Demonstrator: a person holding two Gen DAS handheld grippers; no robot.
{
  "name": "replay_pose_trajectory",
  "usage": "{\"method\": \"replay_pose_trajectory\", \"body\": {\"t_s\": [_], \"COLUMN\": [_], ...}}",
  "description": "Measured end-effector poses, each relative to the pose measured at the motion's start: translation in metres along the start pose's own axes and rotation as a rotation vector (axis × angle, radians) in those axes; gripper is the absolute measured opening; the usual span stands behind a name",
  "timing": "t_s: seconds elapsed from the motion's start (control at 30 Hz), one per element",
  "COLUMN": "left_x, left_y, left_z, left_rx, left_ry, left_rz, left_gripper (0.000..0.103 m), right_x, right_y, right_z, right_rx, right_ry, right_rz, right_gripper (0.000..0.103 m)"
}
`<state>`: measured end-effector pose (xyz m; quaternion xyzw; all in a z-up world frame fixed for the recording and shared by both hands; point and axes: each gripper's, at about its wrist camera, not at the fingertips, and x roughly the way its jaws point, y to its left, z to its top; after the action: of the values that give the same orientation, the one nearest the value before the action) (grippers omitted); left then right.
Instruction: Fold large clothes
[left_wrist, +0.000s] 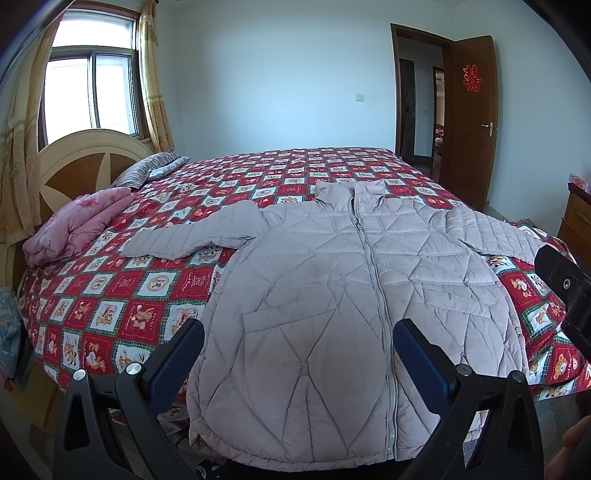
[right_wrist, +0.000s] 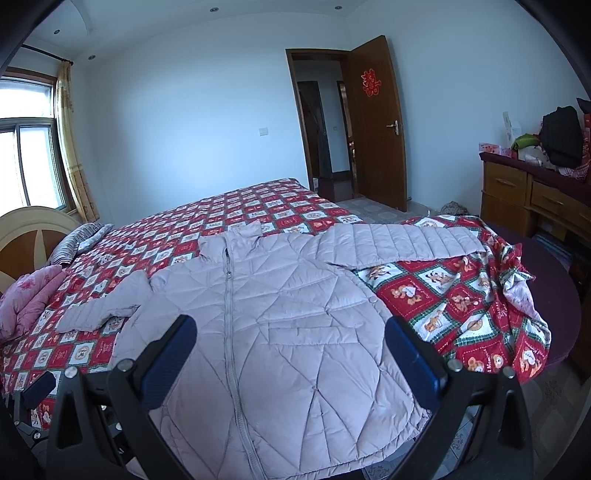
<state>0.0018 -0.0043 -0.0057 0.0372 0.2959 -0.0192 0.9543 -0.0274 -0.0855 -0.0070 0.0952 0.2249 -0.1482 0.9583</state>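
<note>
Hovering with fingers spread wide and empty, the left hand-held gripper (left_wrist: 299, 354) and right hand-held gripper (right_wrist: 291, 350) frame the jacket (left_wrist: 332, 280), spread zip-up on the bed (left_wrist: 110, 295), collar toward twelve o'clock, sleeves out for folding.

**Lighting and Image Quality**

Daylight enters through the window (left_wrist: 90, 92), which is overexposed in both views. The wall (left_wrist: 277, 85) carries a cool blue cast. Shadows on the bed (left_wrist: 110, 295) are soft. Focus is sharp at centre. Fisheye distortion bends the door (right_wrist: 376, 125), and dark vignetting fills the corners.
</note>
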Motion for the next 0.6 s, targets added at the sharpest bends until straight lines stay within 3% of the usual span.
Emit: {"method": "replay_pose_trajectory", "body": {"t_s": [0.6], "left_x": [0.0038], "left_y": [-0.002], "left_z": [-0.0038], "left_rx": [0.005], "left_ry": [0.016], "left_rz": [-0.008], "left_gripper": [0.102], "right_x": [0.0028], "right_y": [0.0014], "right_z": [-0.0067], "right_rx": [0.006], "right_ry": [0.021], "right_rz": [0.003], "right_gripper": [0.103]}}
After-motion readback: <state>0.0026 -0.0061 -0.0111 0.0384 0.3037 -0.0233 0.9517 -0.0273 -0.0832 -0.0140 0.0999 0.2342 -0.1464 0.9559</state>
